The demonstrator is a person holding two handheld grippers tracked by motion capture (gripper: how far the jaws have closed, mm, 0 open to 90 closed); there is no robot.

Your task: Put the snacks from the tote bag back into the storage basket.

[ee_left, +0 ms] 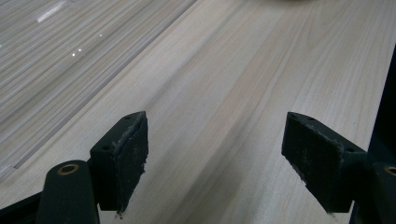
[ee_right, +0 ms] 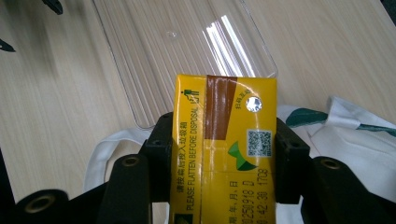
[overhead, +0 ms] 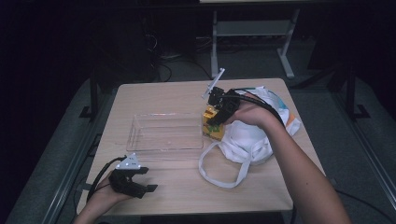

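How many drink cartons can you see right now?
1: a yellow carton, gripped in the right claw between the clear tray and the white bag. The bag may hide more.

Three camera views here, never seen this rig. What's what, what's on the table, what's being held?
There is no robot arm: a person holds a two-jaw gripper in each hand. The high view looks down on the wooden table from the person's side. The other two pictures come from cameras riding on the grippers, looking along their black jaws.

On the table lie a clear plastic tray and a white cloth tote bag.

The right gripper is clamped on a yellow drink carton, held above the bag beside the tray's edge. The carton's print reads "please flatten before disposal".

The left gripper rests near the front left corner of the table, jaws open with nothing between them.
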